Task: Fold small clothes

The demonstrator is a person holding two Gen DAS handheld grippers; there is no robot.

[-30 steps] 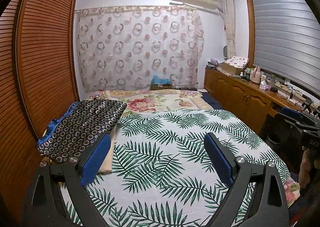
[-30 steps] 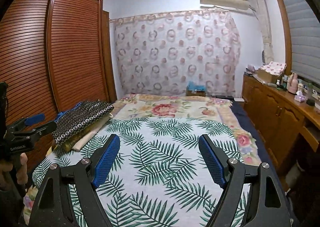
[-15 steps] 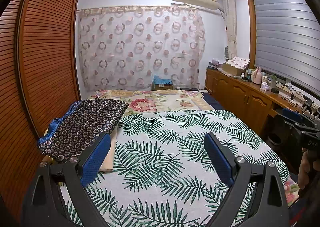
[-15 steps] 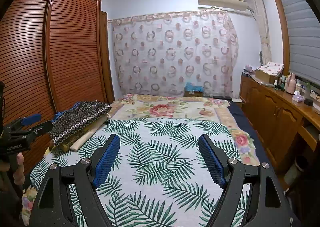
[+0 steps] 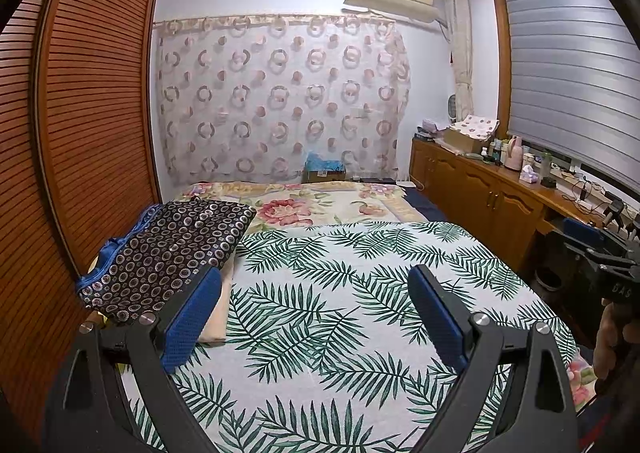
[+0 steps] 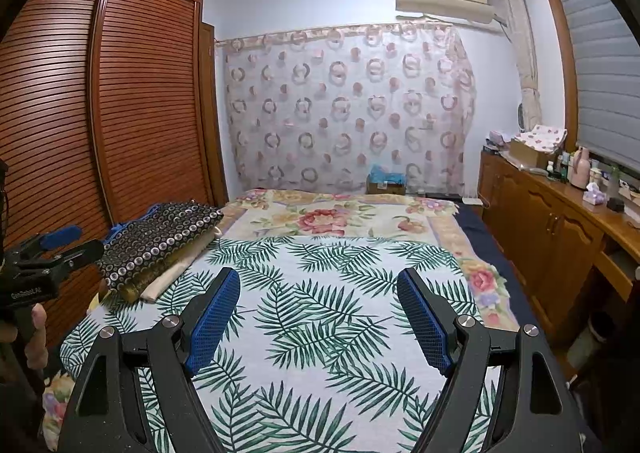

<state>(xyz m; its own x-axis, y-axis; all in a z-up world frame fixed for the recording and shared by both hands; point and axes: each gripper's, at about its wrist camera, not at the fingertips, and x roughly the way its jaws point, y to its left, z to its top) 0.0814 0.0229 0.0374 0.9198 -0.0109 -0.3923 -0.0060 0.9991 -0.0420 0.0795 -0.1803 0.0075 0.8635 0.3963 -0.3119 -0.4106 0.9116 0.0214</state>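
A dark garment (image 5: 168, 253) with small ring patterns and a blue lining lies on a pile at the bed's left edge, over a cream folded cloth (image 5: 218, 305). The same pile of clothes (image 6: 160, 241) shows at the left in the right wrist view. My left gripper (image 5: 316, 293) hangs open over the palm-leaf sheet (image 5: 340, 313), its left pad close beside the pile, nothing between the blue pads. My right gripper (image 6: 318, 293) is open too, above the sheet's middle, empty. Each gripper appears at the other view's edge, held by a hand (image 5: 610, 337).
A louvred wooden wardrobe (image 5: 80, 113) runs along the left of the bed. A wooden cabinet (image 5: 480, 197) with bottles and boxes lines the right wall under the blinds. A floral blanket (image 5: 304, 205) covers the far bed end, before a patterned curtain (image 5: 280, 101).
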